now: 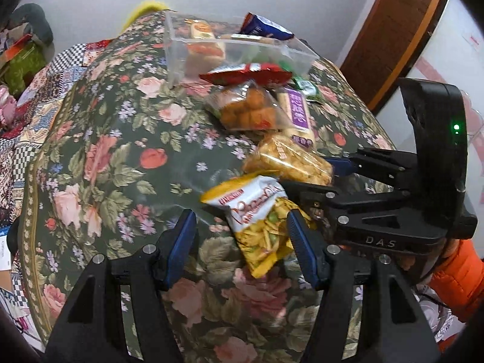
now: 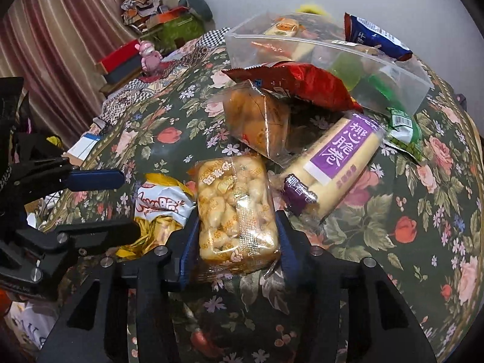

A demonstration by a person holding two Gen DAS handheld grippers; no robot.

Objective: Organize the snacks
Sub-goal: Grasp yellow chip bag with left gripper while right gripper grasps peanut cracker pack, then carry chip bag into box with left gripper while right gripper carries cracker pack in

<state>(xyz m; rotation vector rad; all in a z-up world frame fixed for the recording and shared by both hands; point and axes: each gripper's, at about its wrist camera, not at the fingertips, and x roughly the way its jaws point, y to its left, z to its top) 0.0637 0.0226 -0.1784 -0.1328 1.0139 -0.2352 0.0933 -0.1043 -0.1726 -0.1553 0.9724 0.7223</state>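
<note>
Snack packets lie in a row on a floral tablecloth (image 1: 99,157). My left gripper (image 1: 240,239) is open, its fingers on either side of a yellow-and-white chip packet (image 1: 260,220), which also shows in the right wrist view (image 2: 160,205). My right gripper (image 2: 234,236) has both pads against the sides of a golden puffed-snack pack (image 2: 236,208), seen in the left wrist view too (image 1: 287,160). Behind lie a clear bag of fried balls (image 2: 260,118), a purple-labelled cream pack (image 2: 338,157), a red packet (image 2: 299,87) and a clear plastic box (image 2: 332,57) holding snacks.
A blue packet (image 2: 375,36) leans behind the box and a small green packet (image 2: 403,133) lies to the right. A patchwork-covered surface with boxes and a pink toy (image 2: 149,56) stands to the left. A wooden door (image 1: 393,36) is at the right.
</note>
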